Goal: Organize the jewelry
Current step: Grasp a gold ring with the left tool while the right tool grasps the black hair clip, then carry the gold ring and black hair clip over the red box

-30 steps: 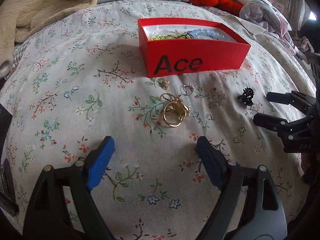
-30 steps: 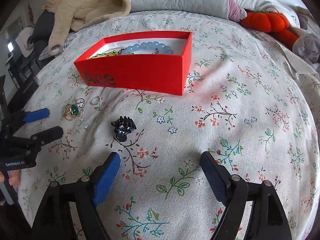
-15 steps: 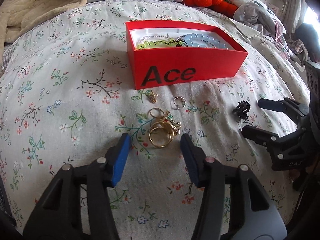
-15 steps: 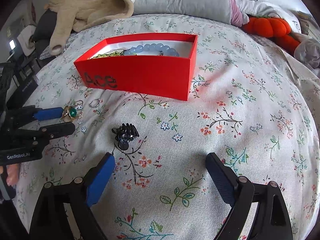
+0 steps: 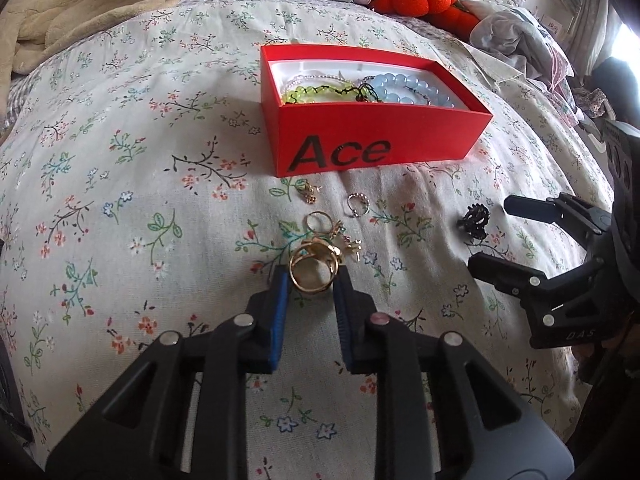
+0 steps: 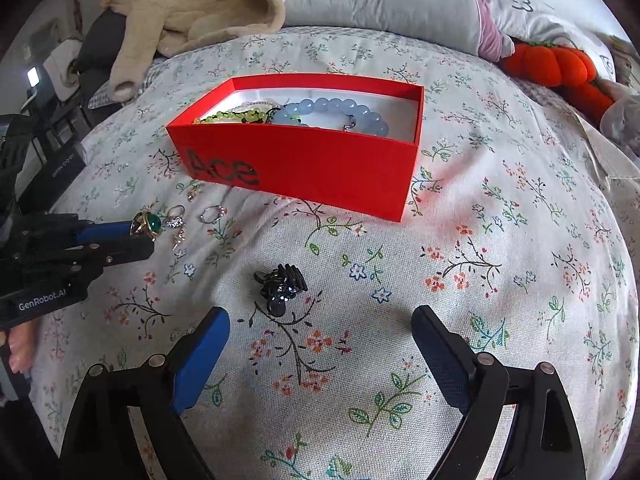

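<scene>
The left tongs (image 5: 311, 280) reach forward, low and level, blue pads closed in to a narrow gap. The right tongs (image 6: 320, 344) hover with fingers spread wide apart, angled toward the left tongs, which sit off to their left side.

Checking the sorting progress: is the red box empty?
No. The open red box holds blue beads and a green bead string.

One red box (image 5: 372, 120); two grippers (image 5: 310, 280)
</scene>
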`<state>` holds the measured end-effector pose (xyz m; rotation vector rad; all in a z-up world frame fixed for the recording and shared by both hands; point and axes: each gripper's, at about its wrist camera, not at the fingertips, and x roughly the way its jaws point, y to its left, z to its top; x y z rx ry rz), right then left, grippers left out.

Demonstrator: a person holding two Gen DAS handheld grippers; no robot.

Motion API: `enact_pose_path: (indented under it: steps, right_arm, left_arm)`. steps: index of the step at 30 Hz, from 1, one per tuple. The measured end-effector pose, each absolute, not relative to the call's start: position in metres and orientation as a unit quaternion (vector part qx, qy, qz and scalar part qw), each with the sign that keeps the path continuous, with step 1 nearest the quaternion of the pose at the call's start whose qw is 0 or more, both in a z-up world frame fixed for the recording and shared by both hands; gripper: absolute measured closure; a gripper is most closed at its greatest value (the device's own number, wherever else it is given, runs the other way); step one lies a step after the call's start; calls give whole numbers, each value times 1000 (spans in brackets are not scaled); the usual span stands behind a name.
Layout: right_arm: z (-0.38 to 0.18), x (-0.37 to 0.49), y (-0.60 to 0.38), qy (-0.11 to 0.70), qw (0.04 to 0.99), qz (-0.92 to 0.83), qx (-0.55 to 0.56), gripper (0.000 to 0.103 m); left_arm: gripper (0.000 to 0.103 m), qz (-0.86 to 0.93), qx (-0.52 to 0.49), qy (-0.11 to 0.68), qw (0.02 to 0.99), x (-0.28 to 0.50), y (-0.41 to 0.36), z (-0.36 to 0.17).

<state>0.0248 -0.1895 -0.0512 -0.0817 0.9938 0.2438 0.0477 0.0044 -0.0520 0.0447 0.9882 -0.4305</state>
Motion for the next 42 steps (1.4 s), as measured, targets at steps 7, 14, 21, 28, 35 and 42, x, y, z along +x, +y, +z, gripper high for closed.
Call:
enact_pose_path:
  steps: [7,14,21,28,35,42]
  right_arm:
    - [-46,29,-181,486,864,122,-38,23]
    - [-40,40,-185,505,855,117,-4,56]
    - [-35,47,-196,522,843,120,43,81]
    - [-23,49,-197,516,847,119,49,81]
    - [4,57,-193,495,858,124,55,81]
    - [29,74,-198,469,872,115,75,81]
  left_arm:
    - [79,-201,13,474,857,43,11,-48]
    - [79,-194,1,474,859,43,19,-41]
    - [79,-195,-3,468,862,44,21,-35]
    - [79,-189,-18,466,864,52,20,-30]
    - [79,-204,-30,431,878,62,12,-6]
    - [79,-209,-50,407,888,80,3,6]
